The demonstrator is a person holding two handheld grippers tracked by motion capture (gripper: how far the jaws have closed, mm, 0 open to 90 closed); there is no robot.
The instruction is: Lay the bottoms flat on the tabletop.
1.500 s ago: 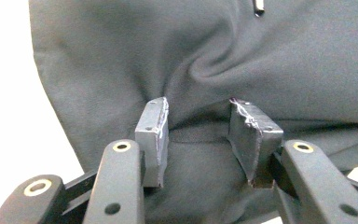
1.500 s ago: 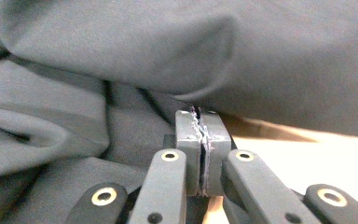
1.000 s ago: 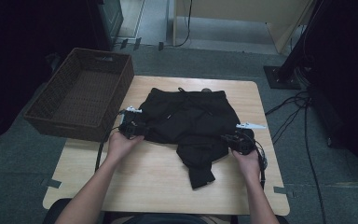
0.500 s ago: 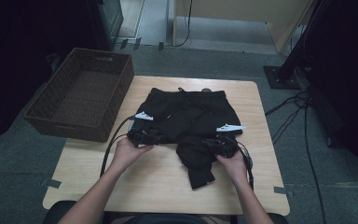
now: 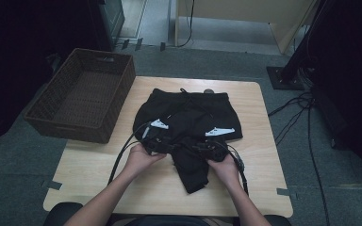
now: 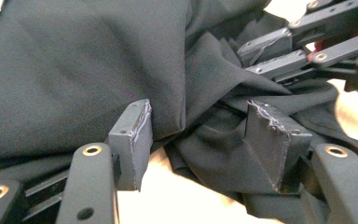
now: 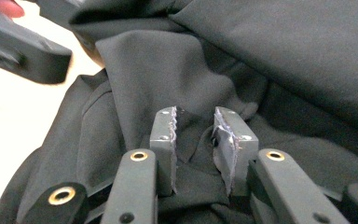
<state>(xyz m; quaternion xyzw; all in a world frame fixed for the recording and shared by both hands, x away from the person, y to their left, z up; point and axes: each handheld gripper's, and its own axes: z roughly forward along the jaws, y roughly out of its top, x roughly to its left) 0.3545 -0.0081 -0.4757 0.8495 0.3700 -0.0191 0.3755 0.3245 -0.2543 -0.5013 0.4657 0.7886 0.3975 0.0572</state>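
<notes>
Your black shorts point(image 5: 188, 122) lie flat near the middle of the counter point(image 5: 264, 188), waistband toward the far edge, with one leg bunched and trailing toward you. Your left tool point(image 6: 196, 135) stands wide open over a fold of that cloth, with fabric between its jaws but nothing pinched. Your right tool point(image 7: 195, 140) is nearly closed; a ridge of the fabric seems to sit between its pads, though I cannot tell for sure whether it truly grips it. In the high view both tools sit close together at the near edge of the shorts, left tool point(image 5: 158, 139) and right tool point(image 5: 212, 143). I judge that you are early in folding: the body is spread out, but the loose leg is not yet laid over, and nothing is in the wicker basket point(image 5: 52, 117) that sits on the floor off the counter's left side. The counter is pale wood on grey carpet, with black cables point(image 5: 306, 122) on the floor to the right in a dim room.
</notes>
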